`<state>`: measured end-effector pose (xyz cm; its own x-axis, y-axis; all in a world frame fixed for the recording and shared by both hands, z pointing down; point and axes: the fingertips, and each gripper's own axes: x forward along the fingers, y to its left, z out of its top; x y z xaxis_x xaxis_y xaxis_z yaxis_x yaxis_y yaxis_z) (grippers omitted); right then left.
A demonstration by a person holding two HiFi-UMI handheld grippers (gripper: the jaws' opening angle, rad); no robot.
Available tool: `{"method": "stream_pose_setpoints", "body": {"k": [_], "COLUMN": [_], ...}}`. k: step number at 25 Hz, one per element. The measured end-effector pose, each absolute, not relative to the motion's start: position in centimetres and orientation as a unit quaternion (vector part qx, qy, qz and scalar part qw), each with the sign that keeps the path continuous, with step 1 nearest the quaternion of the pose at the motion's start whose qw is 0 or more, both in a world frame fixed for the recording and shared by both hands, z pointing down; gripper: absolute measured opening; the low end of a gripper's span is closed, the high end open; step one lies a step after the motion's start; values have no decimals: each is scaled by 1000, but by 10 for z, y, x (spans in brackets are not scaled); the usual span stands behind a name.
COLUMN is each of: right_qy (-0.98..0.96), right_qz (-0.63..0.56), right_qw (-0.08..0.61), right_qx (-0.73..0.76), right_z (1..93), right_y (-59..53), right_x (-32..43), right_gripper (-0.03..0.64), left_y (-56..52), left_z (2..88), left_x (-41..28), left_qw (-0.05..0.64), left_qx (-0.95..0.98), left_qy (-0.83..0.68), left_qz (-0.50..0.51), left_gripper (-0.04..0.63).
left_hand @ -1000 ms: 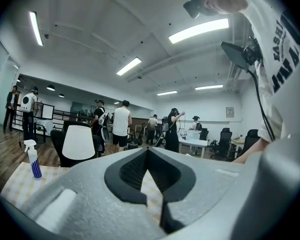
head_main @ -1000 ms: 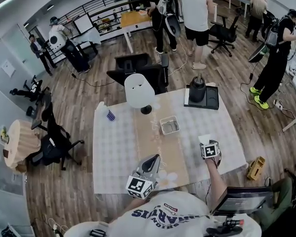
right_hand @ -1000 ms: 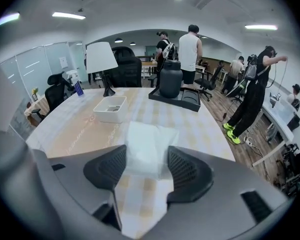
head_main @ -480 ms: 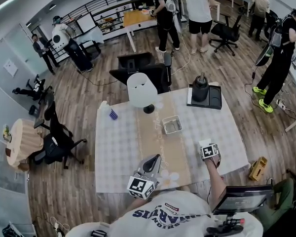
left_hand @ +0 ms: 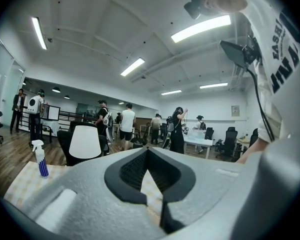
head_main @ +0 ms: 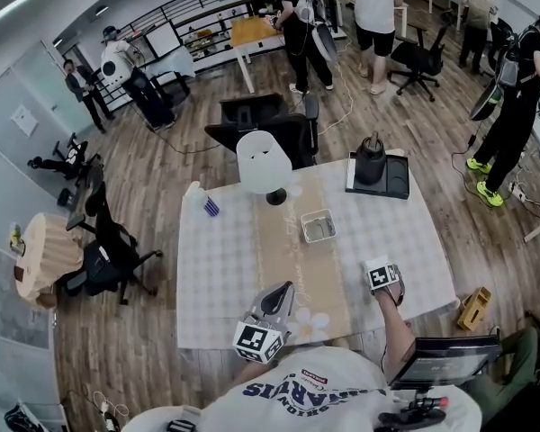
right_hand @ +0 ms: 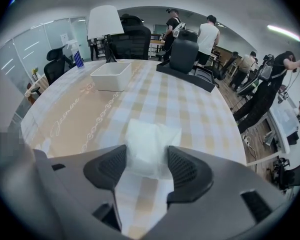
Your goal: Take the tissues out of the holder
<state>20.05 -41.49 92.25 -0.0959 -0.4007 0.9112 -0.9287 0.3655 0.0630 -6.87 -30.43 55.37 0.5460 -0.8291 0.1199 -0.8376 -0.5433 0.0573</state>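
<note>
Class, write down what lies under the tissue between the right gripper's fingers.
Checked tablecloth shows around and below the tissue; the patch directly beneath it is hidden by the tissue and the fingers.

Even, bright light falls from ceiling strips point(left_hand: 200, 28), the one at one o'clock in the left gripper view glaring white, shadows are soft, and both gripper views bow strongly toward black corners.

Open office — desks point(head_main: 252, 32), swivel chairs point(head_main: 108, 257)
</note>
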Motion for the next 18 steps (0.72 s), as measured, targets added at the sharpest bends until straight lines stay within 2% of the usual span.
{"method": "stream_pose_setpoints", "body": {"k": [4, 11, 15, 18], "right_qy": [-683, -687, -692, -700], "right_qz": [290, 278, 264, 253], "right_qw": [472, 477, 455, 422], "right_qx": [476, 472, 495, 518], "right_z": [925, 922, 903, 877], "right_y": [-415, -414, -423, -434], "right_x": [198, 197, 202, 203], "right_gripper": [268, 342, 381, 383], "left_y": [-303, -299, -297, -295], "left_z": [555, 552, 550, 551], "left_x": [-66, -70, -72, -73], "left_qw": [55, 54, 53, 52], "left_qx": [879, 878, 877, 878], "left_qy": [-473, -473, -475, -474], "left_qz": [38, 39, 38, 37], "left_gripper": [3, 3, 3, 3]}}
